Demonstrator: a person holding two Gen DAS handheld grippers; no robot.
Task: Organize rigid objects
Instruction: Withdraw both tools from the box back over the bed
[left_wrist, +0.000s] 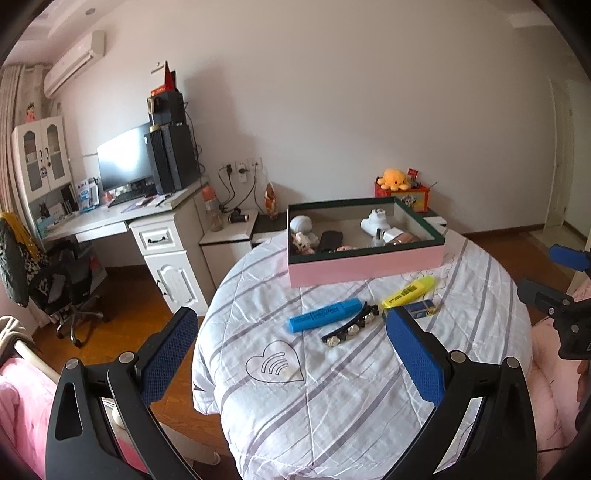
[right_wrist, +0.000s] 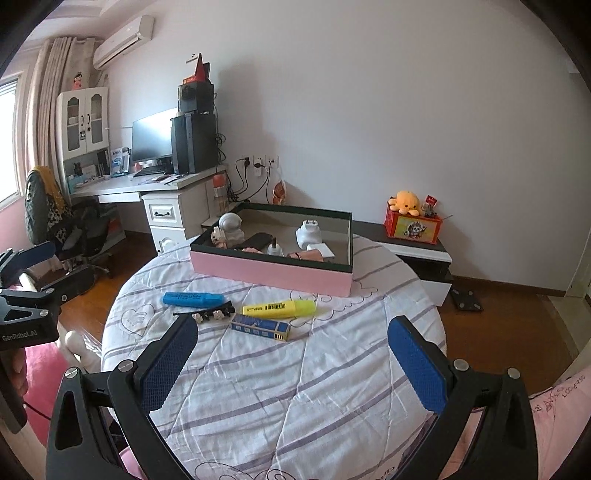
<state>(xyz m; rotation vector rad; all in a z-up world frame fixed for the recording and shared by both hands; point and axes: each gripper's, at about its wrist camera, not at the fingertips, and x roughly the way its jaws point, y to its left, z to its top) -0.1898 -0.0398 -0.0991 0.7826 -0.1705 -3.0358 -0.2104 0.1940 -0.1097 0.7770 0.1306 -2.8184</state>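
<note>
Both grippers hang above the near edge of the round table (right_wrist: 332, 387), which is covered in a striped white quilt. The left gripper (left_wrist: 291, 354) has its blue-padded fingers spread wide with nothing between them, and the right gripper (right_wrist: 291, 362) is spread the same way, empty.

Four loose things lie in a cluster in the middle of the table: a blue highlighter (right_wrist: 193, 298), a yellow highlighter (right_wrist: 279, 308), a black hair clip (right_wrist: 207, 314) with pale flowers just in front of the blue one, and a small blue box (right_wrist: 259, 327) just in front of the yellow one.

Behind them stands a shallow pink box (right_wrist: 269, 271) with a dark rim, open on top, already holding several small items.
</note>
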